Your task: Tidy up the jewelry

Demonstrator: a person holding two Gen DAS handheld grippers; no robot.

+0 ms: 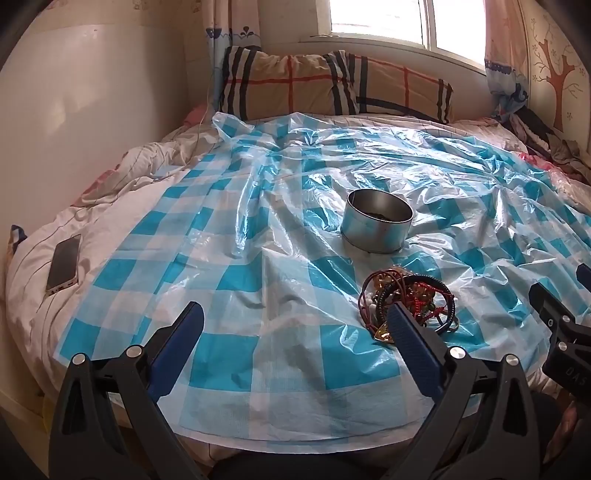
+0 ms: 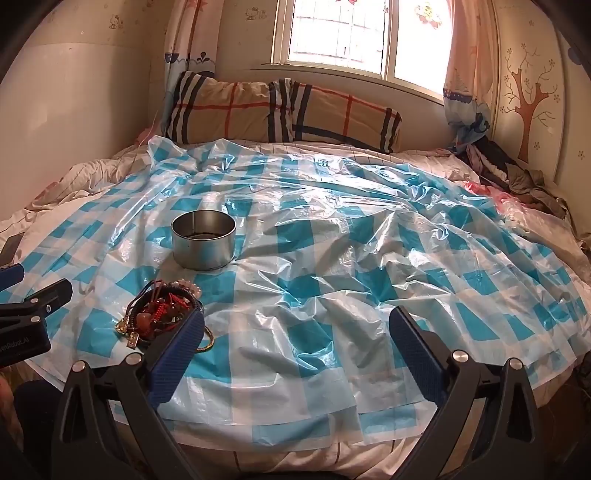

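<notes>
Left gripper (image 1: 295,317) and right gripper (image 2: 295,321) both spread wide, grasping nothing — jewelry pile (image 1: 410,301) sits on checked plastic sheet (image 1: 258,229), just in front of round metal tin (image 1: 378,225).

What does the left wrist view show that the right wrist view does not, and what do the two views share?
Only the left wrist view shows the whole smartphone lying on the white bedding at the left edge of the bed. Only the right wrist view shows the upper window with stickers, and Hello Kitty decals on the wall. Both show the round metal tin standing on the blue checked plastic sheet, the tangled jewelry pile in front of it, the plaid pillows, and both grippers open.
</notes>
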